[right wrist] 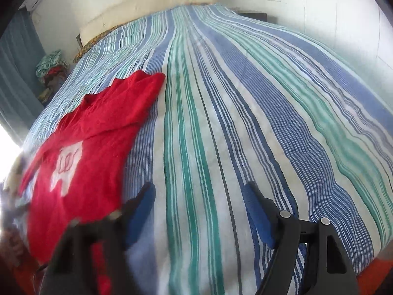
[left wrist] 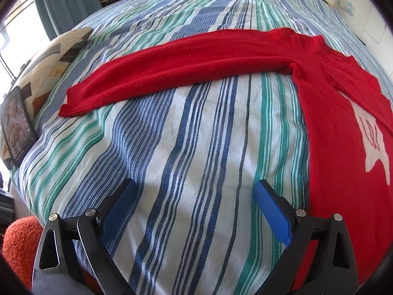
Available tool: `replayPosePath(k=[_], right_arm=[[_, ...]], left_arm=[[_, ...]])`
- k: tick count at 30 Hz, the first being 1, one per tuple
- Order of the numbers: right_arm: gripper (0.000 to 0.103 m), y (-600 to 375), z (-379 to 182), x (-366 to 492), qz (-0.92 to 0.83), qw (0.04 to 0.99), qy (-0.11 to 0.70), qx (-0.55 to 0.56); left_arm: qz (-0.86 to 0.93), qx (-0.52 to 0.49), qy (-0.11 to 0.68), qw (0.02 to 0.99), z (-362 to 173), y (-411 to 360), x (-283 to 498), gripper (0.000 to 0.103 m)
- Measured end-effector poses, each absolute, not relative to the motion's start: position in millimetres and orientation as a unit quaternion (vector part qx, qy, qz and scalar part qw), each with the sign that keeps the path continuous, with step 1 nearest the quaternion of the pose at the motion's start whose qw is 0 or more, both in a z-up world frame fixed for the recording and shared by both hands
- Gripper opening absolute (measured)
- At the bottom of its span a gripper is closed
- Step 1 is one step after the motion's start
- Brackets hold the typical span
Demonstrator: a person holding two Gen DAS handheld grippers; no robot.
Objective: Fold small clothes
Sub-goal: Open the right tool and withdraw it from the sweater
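A red sweater (left wrist: pixel 343 127) with a white motif lies flat on the striped bedcover (left wrist: pixel 196 135). In the left wrist view its body fills the right side, and one long sleeve (left wrist: pixel 172 64) stretches out to the left. My left gripper (left wrist: pixel 194 189) is open over bare bedcover, just left of the sweater's body, with nothing between its fingers. In the right wrist view the sweater (right wrist: pixel 93 142) lies at the left, one sleeve folded in over its top. My right gripper (right wrist: pixel 199 191) is open over the bedcover (right wrist: pixel 245 110), holding nothing. Its blurred left finger (right wrist: pixel 145 196) is beside the sweater's edge.
A tablet (left wrist: pixel 17 125) leans against a patterned pillow (left wrist: pixel 49 59) at the bed's left edge. An orange fuzzy thing (left wrist: pixel 19 241) sits at the near left corner. A cream pillow (right wrist: pixel 147 7) lies at the head of the bed, and a pile of clothes (right wrist: pixel 51 68) stands beside it.
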State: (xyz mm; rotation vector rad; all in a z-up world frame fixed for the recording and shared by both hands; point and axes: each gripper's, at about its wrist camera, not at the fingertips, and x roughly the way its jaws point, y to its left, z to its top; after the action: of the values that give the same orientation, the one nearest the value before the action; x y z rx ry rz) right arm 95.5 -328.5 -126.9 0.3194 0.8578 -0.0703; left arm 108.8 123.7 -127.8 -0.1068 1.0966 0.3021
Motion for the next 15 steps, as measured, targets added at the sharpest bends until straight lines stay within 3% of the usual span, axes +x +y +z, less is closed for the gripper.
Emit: replayPosePath(k=[11,15], right_arm=[[0.074,-314.6,-133.7,99.3,-0.023,0.897,0.419,0.138],[0.074,-312.3,-133.3,98.9,-0.016,0.898,0.419,0.134]], left_arm=[[0.138,-0.047,0.522,0.840,-128.5,121.7,107.9,0.098],[0.118,-0.103,0.526,0.836,-119.9,136.8,106.2,0.098]])
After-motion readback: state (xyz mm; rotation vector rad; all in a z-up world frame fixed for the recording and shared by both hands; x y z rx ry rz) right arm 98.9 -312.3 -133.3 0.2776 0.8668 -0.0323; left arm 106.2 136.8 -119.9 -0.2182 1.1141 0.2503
